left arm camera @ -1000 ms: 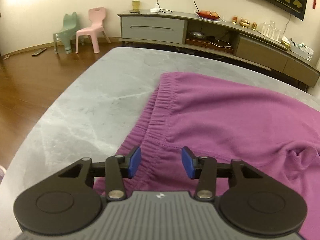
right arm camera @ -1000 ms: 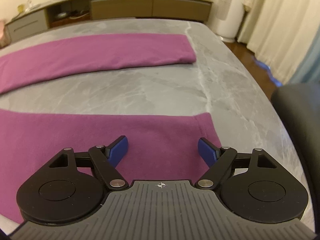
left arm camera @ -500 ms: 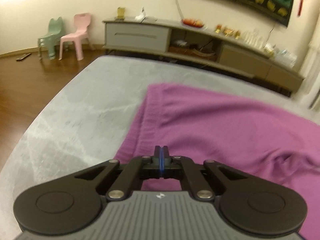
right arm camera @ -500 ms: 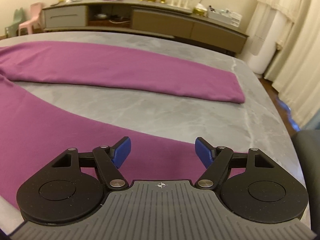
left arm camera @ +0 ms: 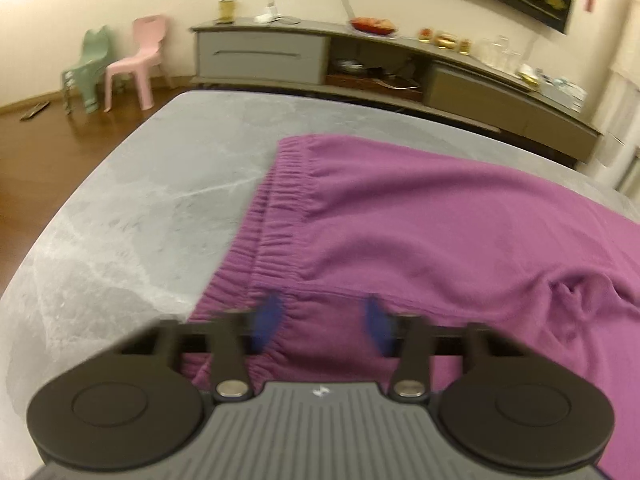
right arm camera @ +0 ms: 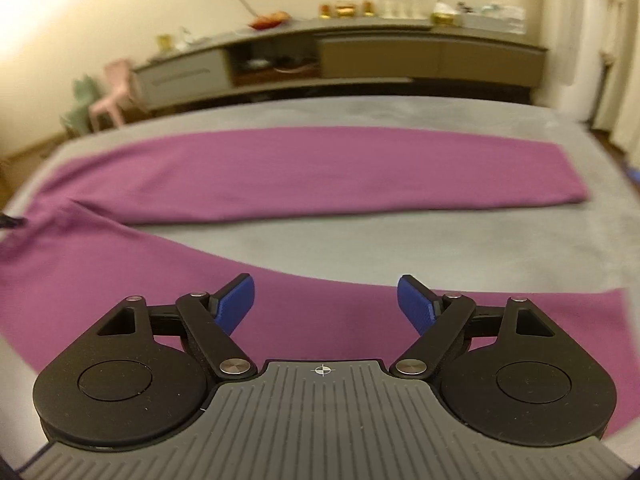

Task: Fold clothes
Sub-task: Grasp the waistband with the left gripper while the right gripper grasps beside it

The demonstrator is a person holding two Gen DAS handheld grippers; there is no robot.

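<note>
Purple trousers [left arm camera: 420, 216] lie spread on a grey marble table [left arm camera: 160, 200]. Their elastic waistband [left arm camera: 276, 216] runs toward my left gripper [left arm camera: 322, 320], which is open with its blue pads on either side of the waistband's near end, holding nothing. In the right wrist view the far leg [right arm camera: 320, 172] lies flat across the table and the near leg [right arm camera: 120, 272] passes under my right gripper [right arm camera: 326, 304], which is open and empty just above the cloth.
A long low cabinet [left arm camera: 360, 68] with dishes and jars stands along the far wall. A pink chair [left arm camera: 134, 60] and a green chair [left arm camera: 86, 68] stand on the wooden floor at left. Curtains [right arm camera: 592, 40] hang at right.
My left gripper was open, shut half a second ago, and is open again at the waistband. My right gripper stayed open and swung left, so both legs now show lengthwise.
</note>
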